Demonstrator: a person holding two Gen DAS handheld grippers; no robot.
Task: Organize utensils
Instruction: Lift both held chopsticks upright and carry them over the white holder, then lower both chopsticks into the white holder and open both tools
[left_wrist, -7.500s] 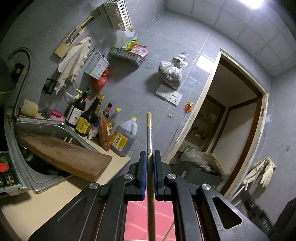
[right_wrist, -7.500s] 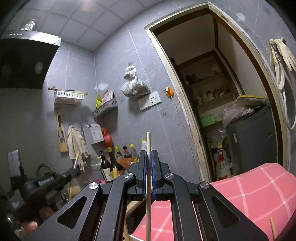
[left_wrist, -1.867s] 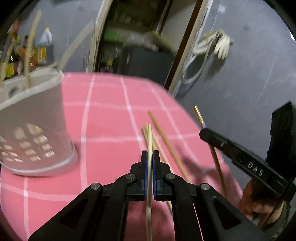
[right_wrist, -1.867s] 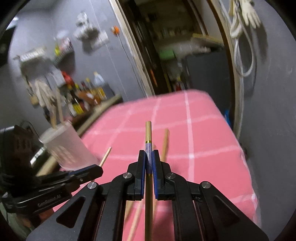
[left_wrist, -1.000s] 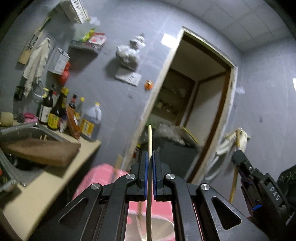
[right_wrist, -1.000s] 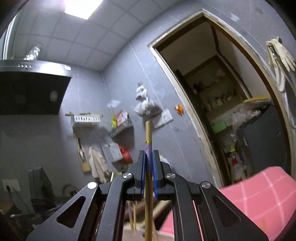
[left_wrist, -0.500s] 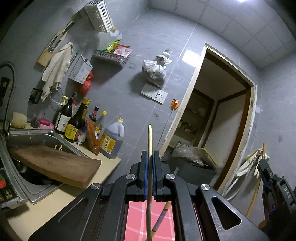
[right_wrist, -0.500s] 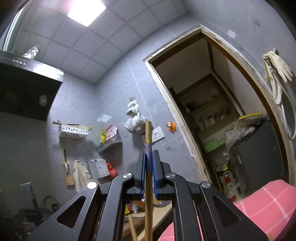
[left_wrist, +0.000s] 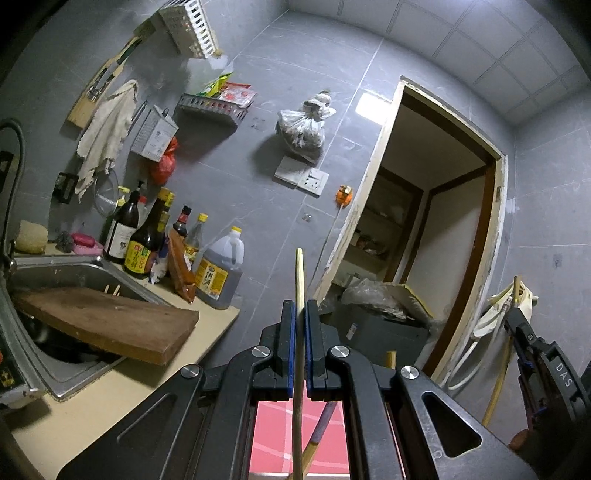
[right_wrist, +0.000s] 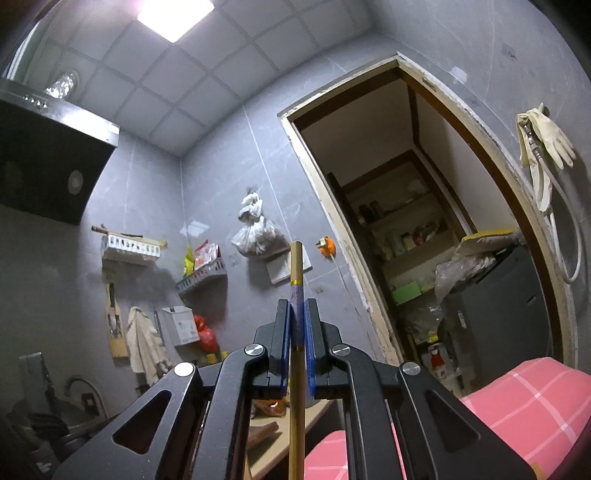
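Your left gripper (left_wrist: 300, 314) is clamped on a pale chopstick (left_wrist: 299, 280) that runs up the middle of the left wrist frame, its tip poking out above the blue pads. Your right gripper (right_wrist: 297, 314) is clamped on a darker chopstick (right_wrist: 296, 273) with a gold band and a purple section, also standing up the centre of its frame. At the right edge of the left view you can see that same gripper and its stick. Below the left jaws, another chopstick (left_wrist: 319, 435) slants over the pink checked cloth (left_wrist: 273, 435). In the lower left lie a wooden board (left_wrist: 110, 325) across the sink (left_wrist: 70, 373), with bottles (left_wrist: 147, 240) behind.
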